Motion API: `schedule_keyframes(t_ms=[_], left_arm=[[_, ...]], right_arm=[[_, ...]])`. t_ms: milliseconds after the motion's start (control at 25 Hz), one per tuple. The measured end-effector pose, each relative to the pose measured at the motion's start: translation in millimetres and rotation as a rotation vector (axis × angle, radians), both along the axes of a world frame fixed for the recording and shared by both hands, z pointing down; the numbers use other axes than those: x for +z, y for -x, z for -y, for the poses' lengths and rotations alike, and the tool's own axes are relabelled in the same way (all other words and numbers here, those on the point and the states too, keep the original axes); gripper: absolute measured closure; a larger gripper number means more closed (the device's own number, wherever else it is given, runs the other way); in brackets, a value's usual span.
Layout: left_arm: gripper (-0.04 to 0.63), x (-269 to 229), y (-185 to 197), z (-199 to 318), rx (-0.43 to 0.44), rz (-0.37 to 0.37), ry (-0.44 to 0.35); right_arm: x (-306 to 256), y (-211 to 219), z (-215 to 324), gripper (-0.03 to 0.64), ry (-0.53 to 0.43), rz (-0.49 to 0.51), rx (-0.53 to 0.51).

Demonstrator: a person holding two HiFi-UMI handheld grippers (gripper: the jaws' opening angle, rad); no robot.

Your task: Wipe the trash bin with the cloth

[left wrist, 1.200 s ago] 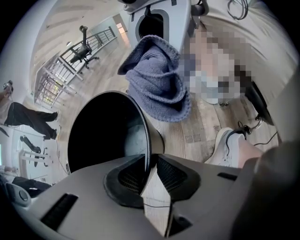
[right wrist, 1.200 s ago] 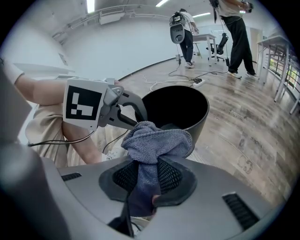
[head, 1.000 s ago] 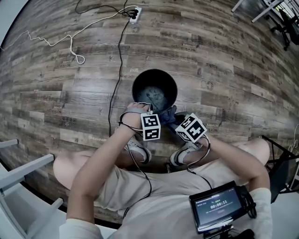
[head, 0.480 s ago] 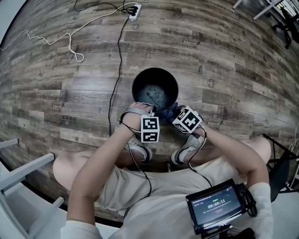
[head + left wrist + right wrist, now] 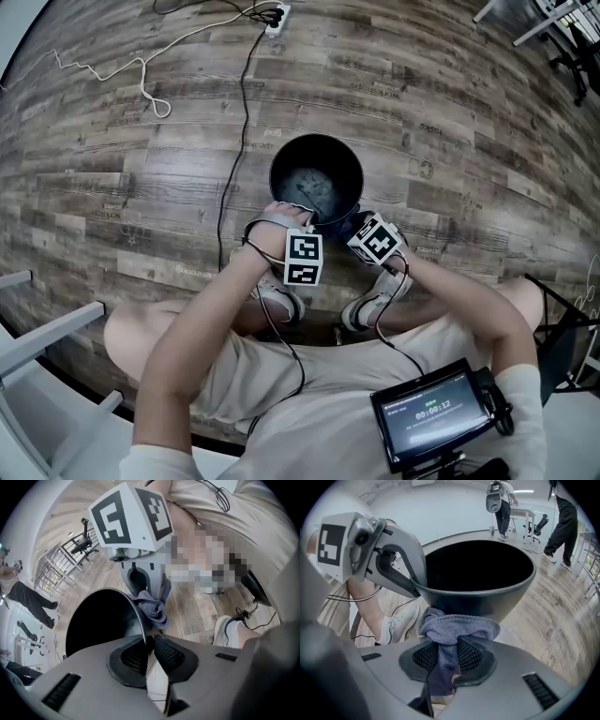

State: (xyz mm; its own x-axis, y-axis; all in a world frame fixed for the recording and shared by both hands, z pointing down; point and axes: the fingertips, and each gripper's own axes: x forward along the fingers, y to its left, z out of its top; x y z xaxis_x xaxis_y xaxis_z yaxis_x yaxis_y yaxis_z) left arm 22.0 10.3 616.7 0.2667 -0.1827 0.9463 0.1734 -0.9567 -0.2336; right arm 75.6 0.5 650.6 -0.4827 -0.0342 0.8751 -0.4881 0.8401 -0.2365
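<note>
The trash bin (image 5: 314, 183) stands upright on the wood floor (image 5: 450, 112), just ahead of your white shoes (image 5: 277, 302). Your left gripper (image 5: 147, 641) has its jaws clamped on the bin's near rim, one pad inside the wall and one outside, the thin edge pinched between them. Right beside it, your right gripper (image 5: 449, 644) has its jaws closed tight on the cloth (image 5: 457, 627). The grey-blue wad bulges above the pads and sits against the bin's outer wall, just under the rim. Both grippers point steeply down, close together at the bin's near side. On the floor to the left of the bin, a black cable (image 5: 236, 122) runs up to a power strip (image 5: 275, 17). A white cord (image 5: 141, 80) loops further left.
</note>
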Motion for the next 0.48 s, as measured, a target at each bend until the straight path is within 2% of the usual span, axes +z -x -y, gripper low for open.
schedule_keyframes(t_ms=[240, 480], left_arm=[[0.541, -0.4, -2.4, -0.3, 0.008, -0.006, -0.007], [0.541, -0.4, -1.4, 0.1, 0.014, -0.011, -0.006]], right_arm=[[40.5, 3.1, -2.2, 0.528, -0.013, -0.021, 0.056], [79.8, 5.8, -1.8, 0.528, -0.026, -0.055, 0.064]])
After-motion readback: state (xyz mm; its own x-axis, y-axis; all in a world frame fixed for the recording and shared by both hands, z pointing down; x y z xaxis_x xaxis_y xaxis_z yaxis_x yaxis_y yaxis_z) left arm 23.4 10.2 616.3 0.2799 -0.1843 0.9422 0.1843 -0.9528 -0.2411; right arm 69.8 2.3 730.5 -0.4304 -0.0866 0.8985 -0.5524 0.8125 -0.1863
